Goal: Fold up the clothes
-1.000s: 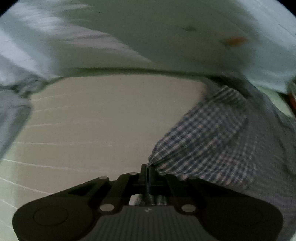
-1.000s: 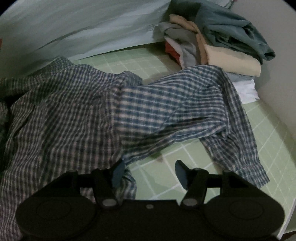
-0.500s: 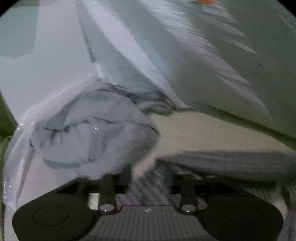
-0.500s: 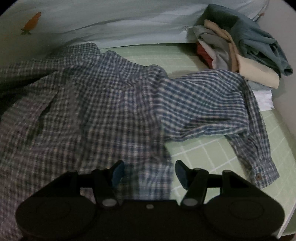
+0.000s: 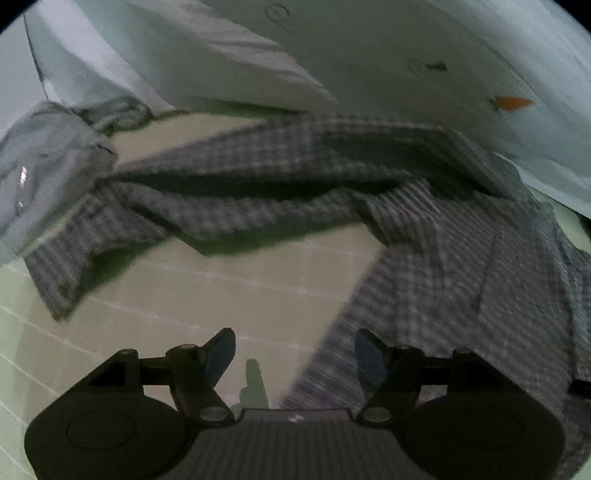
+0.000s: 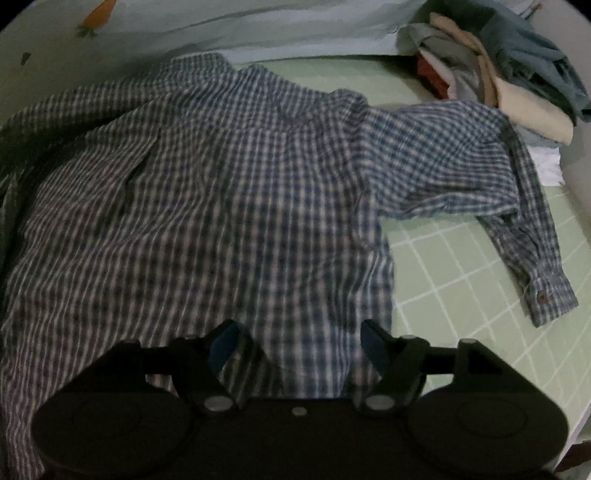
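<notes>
A blue-and-white checked long-sleeved cotton shirt (image 6: 229,192) lies spread, still unfolded, on a pale green grid-lined mat (image 6: 461,273), one sleeve (image 6: 480,177) crooked out to the right, the other (image 5: 229,192) trailing off to the left. Both black two-finger grippers, left (image 5: 294,350) and right (image 6: 297,341), hover with jaws wide and empty near the hem. Folding a sleeve inward looks the likely step, calling for a pinch at its cuff. A stack of folded garments (image 6: 495,74) waits beyond, beside carrot-print light bedding (image 6: 258,26).
</notes>
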`<action>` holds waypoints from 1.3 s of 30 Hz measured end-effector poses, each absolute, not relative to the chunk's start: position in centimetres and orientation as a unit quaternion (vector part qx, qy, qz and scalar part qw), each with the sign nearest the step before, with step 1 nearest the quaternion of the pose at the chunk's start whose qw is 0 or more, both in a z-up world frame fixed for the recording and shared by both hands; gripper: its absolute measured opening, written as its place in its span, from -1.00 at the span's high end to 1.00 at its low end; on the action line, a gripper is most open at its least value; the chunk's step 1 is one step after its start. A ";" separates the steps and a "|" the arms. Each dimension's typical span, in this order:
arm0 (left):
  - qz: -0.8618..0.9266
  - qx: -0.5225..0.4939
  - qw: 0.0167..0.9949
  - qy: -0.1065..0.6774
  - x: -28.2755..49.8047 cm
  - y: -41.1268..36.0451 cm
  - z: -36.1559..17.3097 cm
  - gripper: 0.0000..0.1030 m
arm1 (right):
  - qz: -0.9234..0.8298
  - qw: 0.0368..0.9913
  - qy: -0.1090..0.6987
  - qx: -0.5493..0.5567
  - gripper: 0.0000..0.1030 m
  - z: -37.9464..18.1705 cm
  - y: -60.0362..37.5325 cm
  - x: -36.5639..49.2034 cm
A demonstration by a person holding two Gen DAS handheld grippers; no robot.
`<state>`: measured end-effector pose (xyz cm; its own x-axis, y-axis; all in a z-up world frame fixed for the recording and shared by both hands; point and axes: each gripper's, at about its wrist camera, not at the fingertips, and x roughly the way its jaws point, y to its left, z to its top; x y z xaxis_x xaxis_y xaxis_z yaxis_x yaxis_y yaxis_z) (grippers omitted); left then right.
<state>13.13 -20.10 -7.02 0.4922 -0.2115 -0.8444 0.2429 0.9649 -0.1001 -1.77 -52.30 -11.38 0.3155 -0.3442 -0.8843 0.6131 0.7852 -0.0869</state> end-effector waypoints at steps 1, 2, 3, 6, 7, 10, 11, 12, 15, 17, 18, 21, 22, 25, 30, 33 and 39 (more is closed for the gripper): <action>-0.133 0.013 0.861 0.491 12.9 -20.4 -7.2 -0.40 | -0.296 0.799 0.506 0.134 -0.45 -11.5 -52.2 -1.9; -0.132 0.011 0.859 0.494 12.6 -20.5 -7.3 -0.40 | -0.294 0.798 0.509 0.134 -0.46 -11.6 -52.2 -1.9; -0.132 0.008 0.857 0.498 12.3 -20.6 -7.5 -0.40 | -0.291 0.797 0.512 0.135 -0.46 -11.7 -52.2 -2.0; -0.127 -0.003 0.853 0.507 11.6 -20.5 -7.7 -0.40 | -0.284 0.793 0.520 0.137 -0.48 -12.1 -52.2 -2.2; -0.126 -0.008 0.851 0.510 11.4 -20.4 -7.8 -0.40 | -0.282 0.794 0.520 0.136 -0.50 -12.1 -52.2 -2.3; -0.125 -0.019 0.847 0.516 10.8 -20.1 -7.9 -0.40 | -0.277 0.796 0.522 0.127 -0.52 -12.2 -51.9 -2.4; -0.125 -0.020 0.846 0.517 10.6 -20.0 -8.0 -0.40 | -0.275 0.797 0.524 0.124 -0.52 -12.2 -51.8 -2.3; -0.127 -0.020 0.846 0.518 10.3 -20.1 -8.0 -0.40 | -0.272 0.798 0.524 0.121 -0.52 -12.2 -51.7 -2.2; -0.131 -0.016 0.842 0.522 9.7 -20.4 -8.2 -0.40 | -0.265 0.800 0.526 0.115 -0.54 -12.2 -51.4 -2.1; -0.133 -0.012 0.841 0.525 9.3 -20.6 -8.6 -0.38 | -0.261 0.802 0.526 0.111 -0.55 -12.2 -51.3 -2.1; -0.133 -0.011 0.840 0.526 9.1 -20.6 -8.8 -0.36 | -0.259 0.803 0.526 0.109 -0.56 -12.2 -51.2 -2.1; -0.136 0.000 0.839 0.526 8.5 -21.0 -9.2 -0.06 | -0.254 0.804 0.527 0.106 -0.58 -12.3 -51.0 -2.0; -0.138 0.002 0.839 0.526 8.3 -21.0 -9.3 0.26 | -0.254 0.804 0.527 0.106 -0.59 -12.3 -51.0 -2.0; -0.146 0.001 0.838 0.526 7.8 -20.9 -9.7 1.00 | -0.252 0.805 0.527 0.107 -0.62 -12.4 -51.1 -1.9; -0.136 -0.006 0.859 0.494 8.6 -19.0 -8.1 1.00 | -0.250 0.807 0.524 0.104 -0.62 -12.4 -51.0 -1.8; -0.106 -0.013 0.876 0.471 10.3 -16.3 -6.5 1.00 | -0.252 0.808 0.520 0.109 -0.62 -12.5 -51.0 -2.1; -0.131 0.011 0.873 0.470 11.6 -16.7 -5.5 0.37 | -0.258 0.808 0.515 0.126 -0.62 -12.5 -51.2 -2.5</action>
